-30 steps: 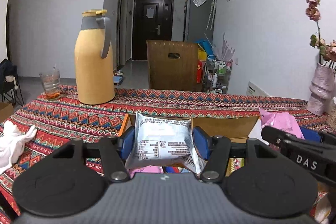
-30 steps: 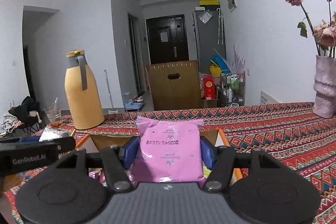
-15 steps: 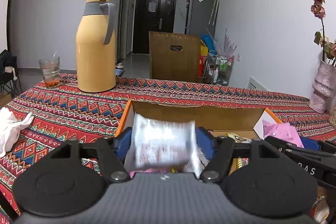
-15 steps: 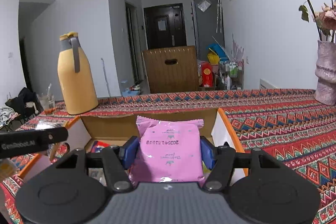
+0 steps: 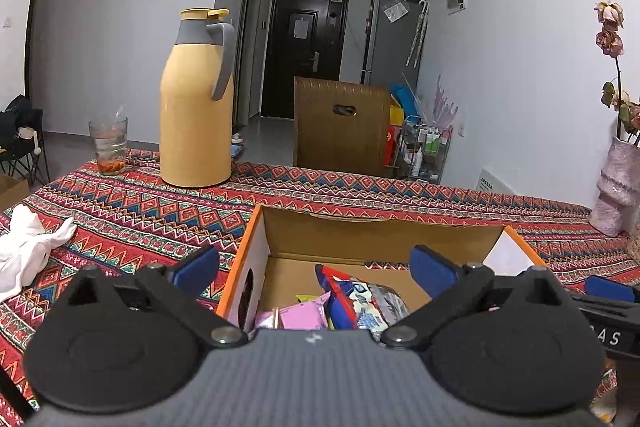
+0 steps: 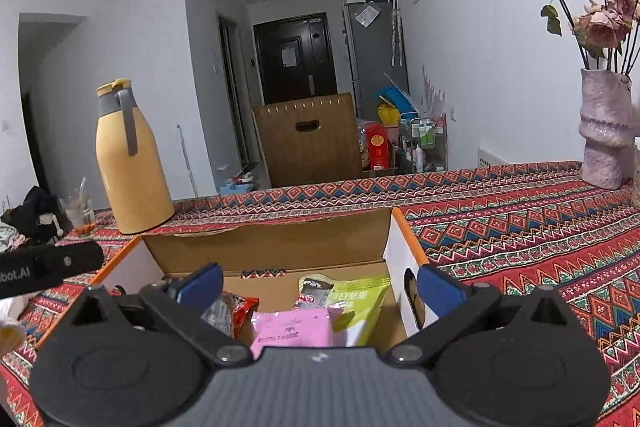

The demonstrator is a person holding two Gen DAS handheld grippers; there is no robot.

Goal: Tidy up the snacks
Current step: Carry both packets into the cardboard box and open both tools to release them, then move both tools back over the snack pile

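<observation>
An open cardboard box (image 5: 372,235) with orange edges sits on the patterned tablecloth and holds several snack packets. My left gripper (image 5: 316,267) is open and empty above the box's left part; a silvery blue-and-red packet (image 5: 368,303) and a pink packet (image 5: 304,315) lie under it. My right gripper (image 6: 320,281) is open and empty above the box (image 6: 272,243); a pink packet (image 6: 294,327), a green packet (image 6: 360,299) and a red packet (image 6: 236,307) lie inside below it.
A yellow thermos (image 5: 196,103) and a glass (image 5: 109,146) stand at the far left of the table. A white cloth (image 5: 28,247) lies at the left. A pink vase (image 6: 604,127) with dried roses stands at the far right. A wooden chair (image 5: 340,131) is behind the table.
Both grippers opened over the box. The silver packet left the left gripper and the pink packet left the right gripper; both now lie in the box.
</observation>
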